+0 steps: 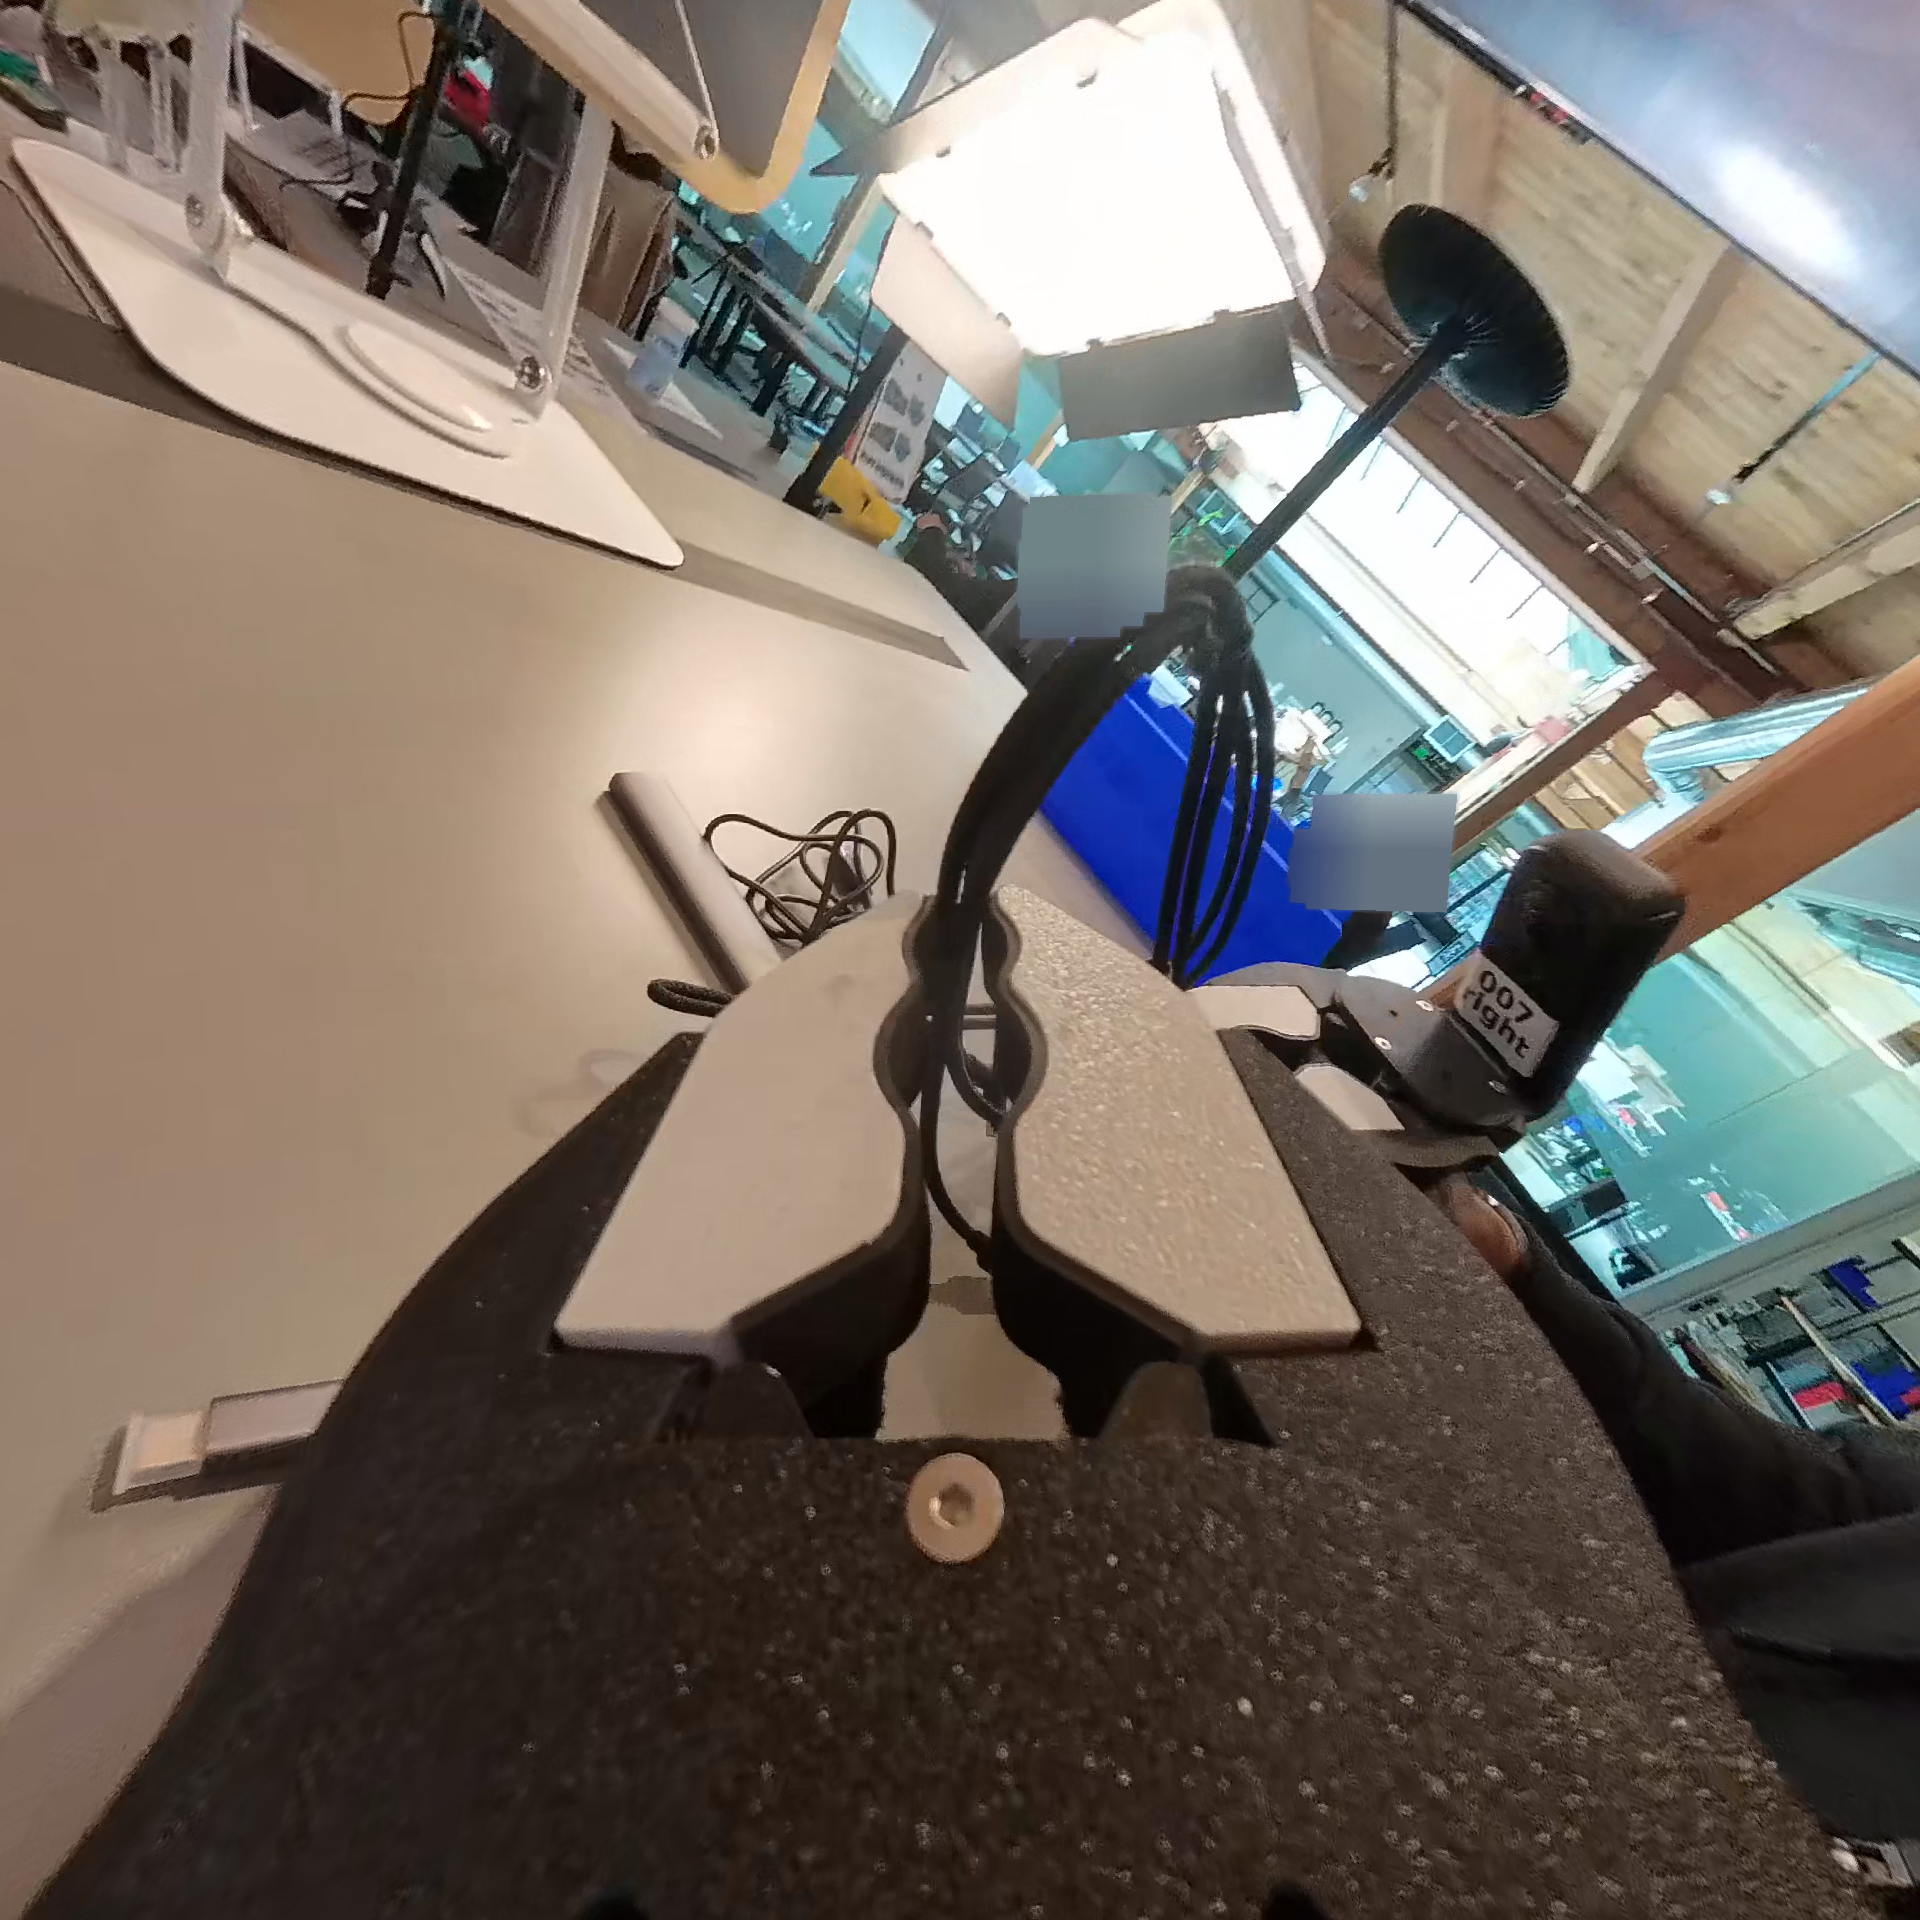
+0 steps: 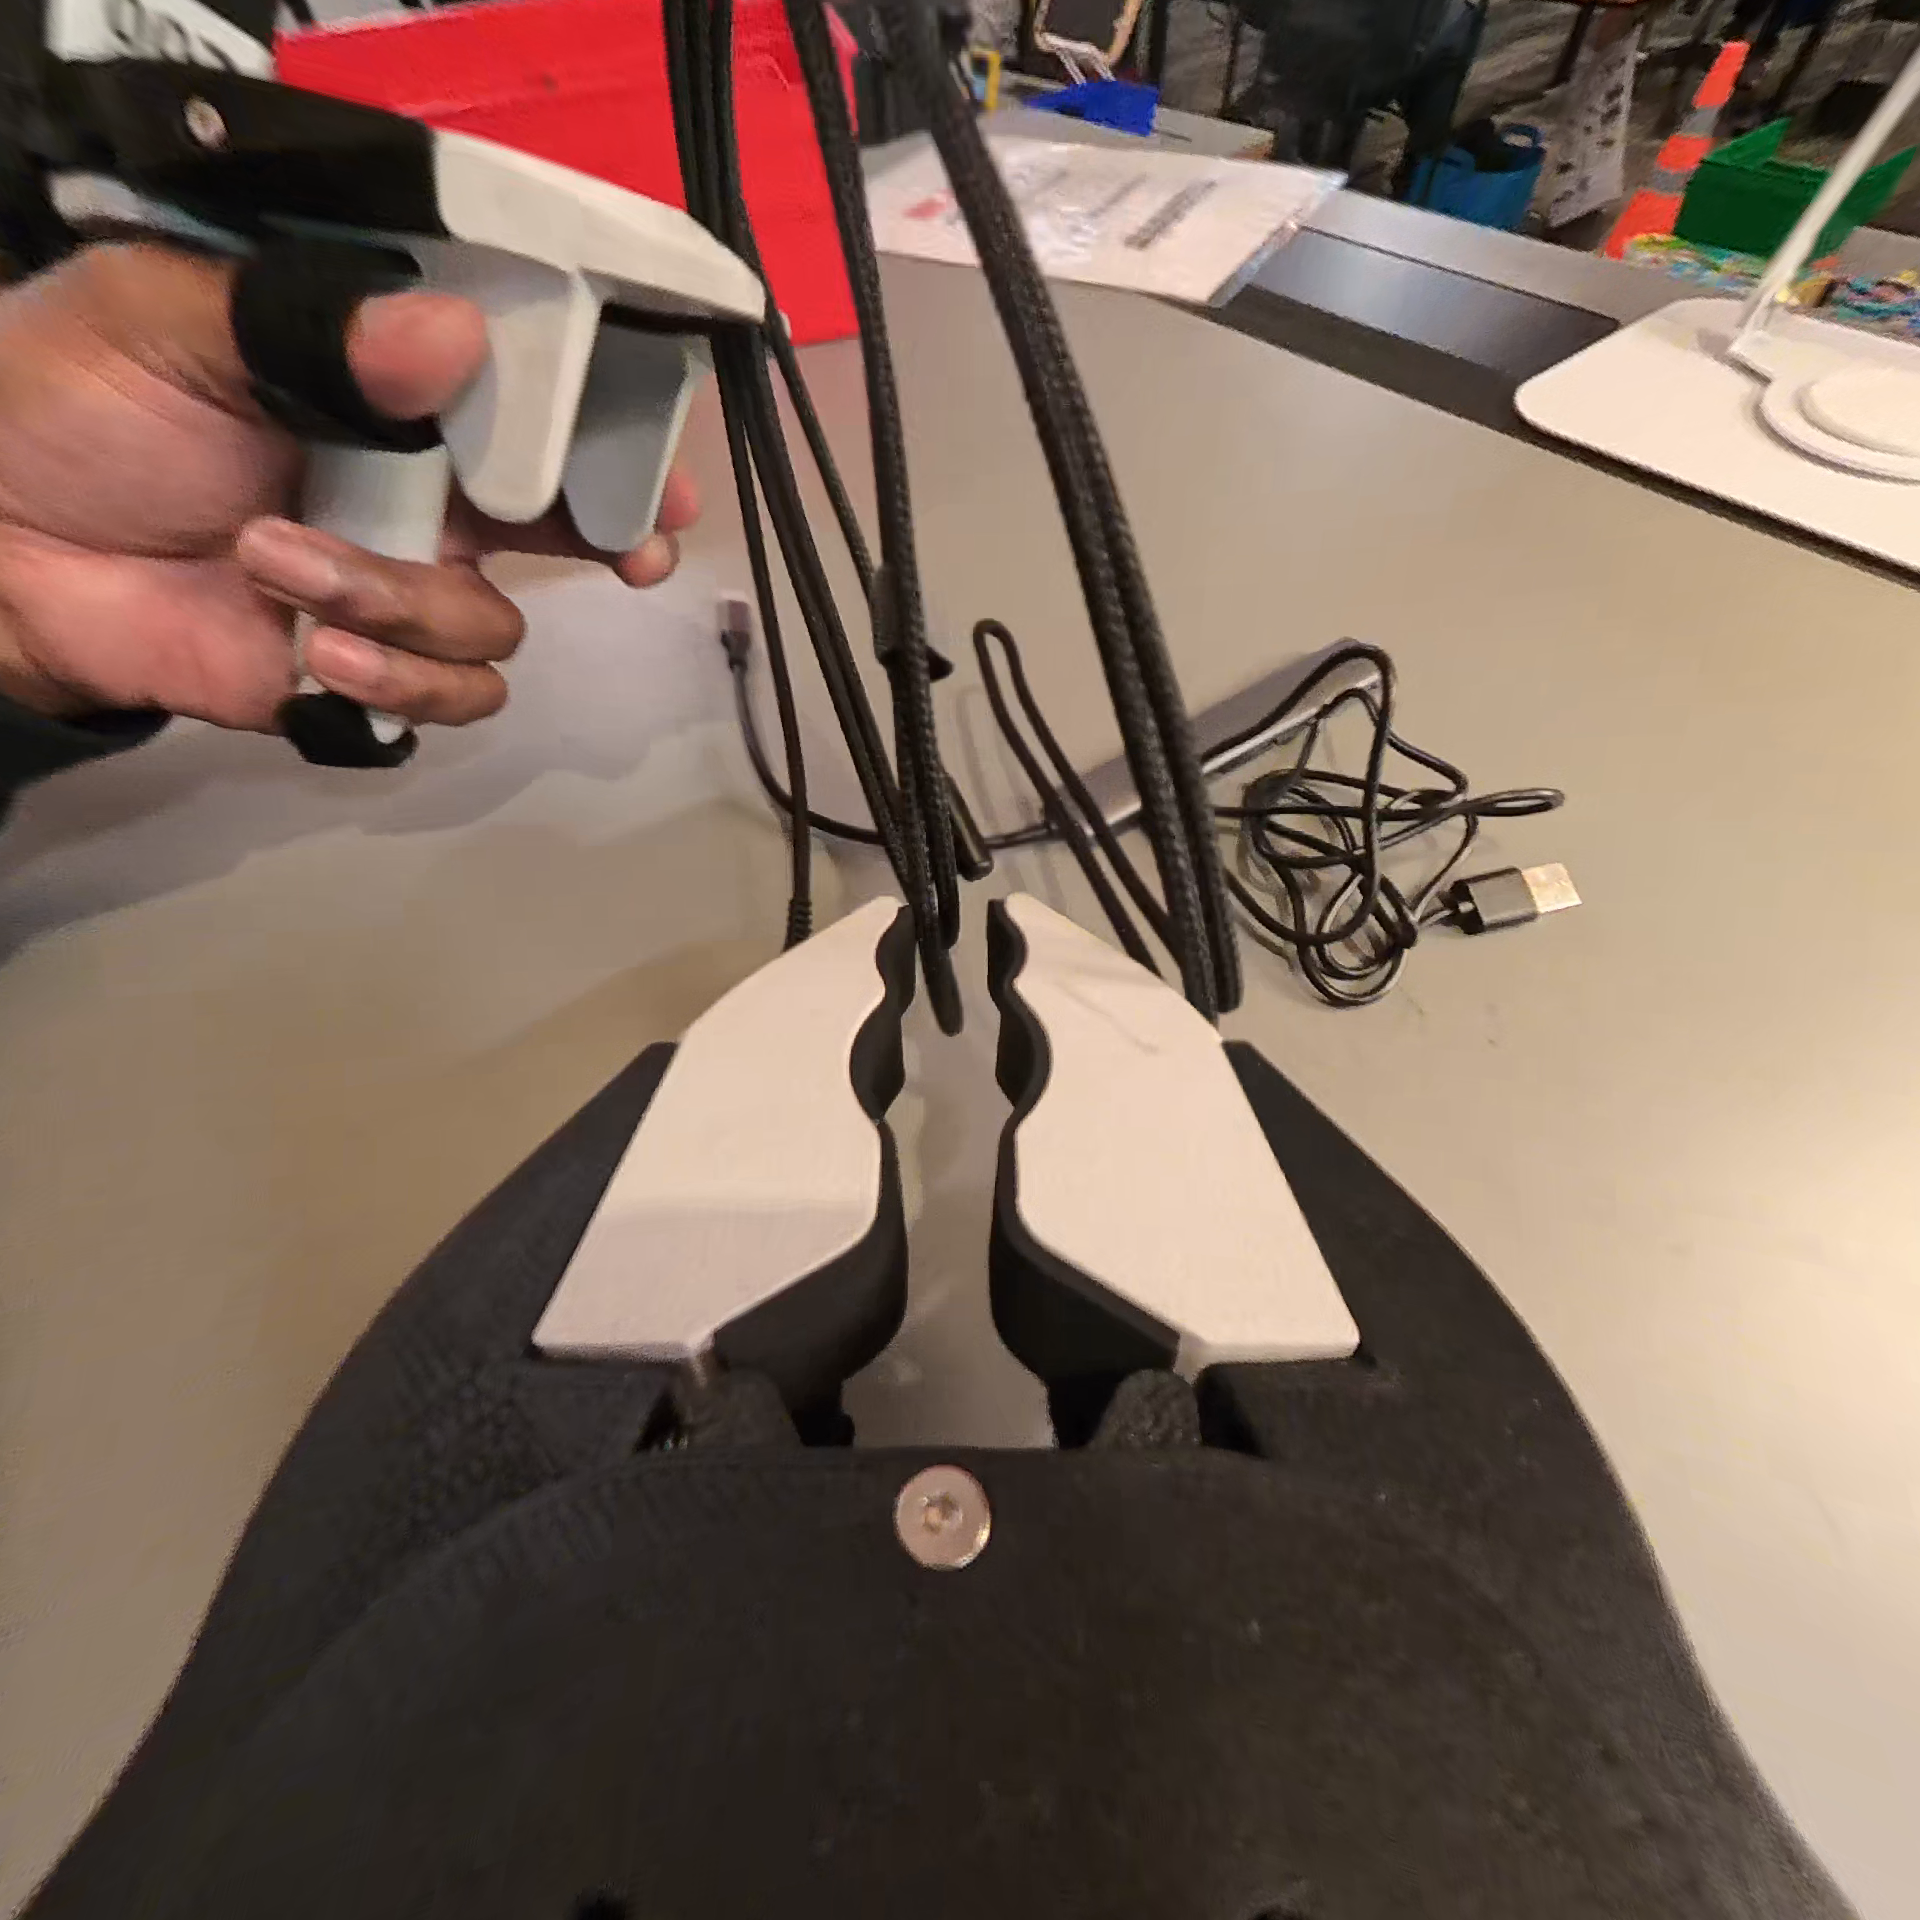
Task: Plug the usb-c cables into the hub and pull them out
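Note:
In the left wrist view, my left gripper [image 1: 961, 914] is shut on a bundle of black braided cables [image 1: 977, 831]. They rise to a knot [image 1: 1200, 608] and hang down again on the right. In the right wrist view, my right gripper [image 2: 951, 914] is a little open, and one loose cable end [image 2: 940, 977] hangs between its jaws. The left gripper [image 2: 758, 307], held by a hand, grips the bundle at the upper left. The grey hub [image 2: 1268, 727] lies on the table beyond, and also shows in the left wrist view [image 1: 675, 862]. A USB-C plug [image 2: 732, 623] lies on the table.
A thin black cable tangle [image 2: 1340, 831] with a USB-A plug [image 2: 1538, 894] lies by the hub. A white stand base [image 2: 1714, 436] is at the far right, with a red box [image 2: 582, 135] and papers [image 2: 1091, 208] behind. A small silver piece [image 1: 208, 1434] lies near the left gripper. Tip to tip, the grippers are about 12 cm apart. Between my left fingertips and the USB-C plug [image 2: 732, 623] there is roughly 12 cm. Seen from the left wrist view [image 1: 244, 1456] as well.

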### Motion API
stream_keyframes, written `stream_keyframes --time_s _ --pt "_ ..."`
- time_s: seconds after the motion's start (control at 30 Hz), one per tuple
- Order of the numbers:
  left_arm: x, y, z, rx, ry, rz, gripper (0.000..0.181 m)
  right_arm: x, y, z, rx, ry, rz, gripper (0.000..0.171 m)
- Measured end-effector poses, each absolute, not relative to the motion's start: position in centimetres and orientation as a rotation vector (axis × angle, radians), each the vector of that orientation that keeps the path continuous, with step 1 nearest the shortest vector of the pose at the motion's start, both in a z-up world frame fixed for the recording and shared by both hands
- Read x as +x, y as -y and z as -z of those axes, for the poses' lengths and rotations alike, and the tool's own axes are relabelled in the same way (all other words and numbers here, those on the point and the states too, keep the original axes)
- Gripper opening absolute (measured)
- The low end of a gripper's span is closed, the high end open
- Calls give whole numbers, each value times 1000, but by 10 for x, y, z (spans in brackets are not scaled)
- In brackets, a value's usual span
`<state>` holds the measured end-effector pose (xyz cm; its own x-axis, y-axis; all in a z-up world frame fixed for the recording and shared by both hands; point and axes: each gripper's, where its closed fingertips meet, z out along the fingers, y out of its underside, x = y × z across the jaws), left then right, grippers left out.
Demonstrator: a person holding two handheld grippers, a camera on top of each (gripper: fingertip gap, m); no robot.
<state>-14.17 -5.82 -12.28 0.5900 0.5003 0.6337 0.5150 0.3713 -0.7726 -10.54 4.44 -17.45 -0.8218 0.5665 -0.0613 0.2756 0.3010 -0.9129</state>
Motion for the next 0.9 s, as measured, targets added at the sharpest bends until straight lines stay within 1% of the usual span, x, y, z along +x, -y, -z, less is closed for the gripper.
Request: stream_keyframes --time_s 0.3,0.4,0.6,0.73,0.9 --pt "-143 81 111 -1026 997 147 7 -88 -39 145 -675 2309 -1808 14" --pt "-145 89 106 -929 1001 196 6 -81 -39 141 -616 2312 -1827 12" --pt "-144 101 96 -712 984 302 4 -72 -26 145 -617 2357 -1829 9" --pt "-140 99 92 -613 968 352 4 -59 -8 160 -590 2480 -1742 10" --pt "-136 91 90 -591 958 347 4 -51 16 171 -595 2512 -1692 10"
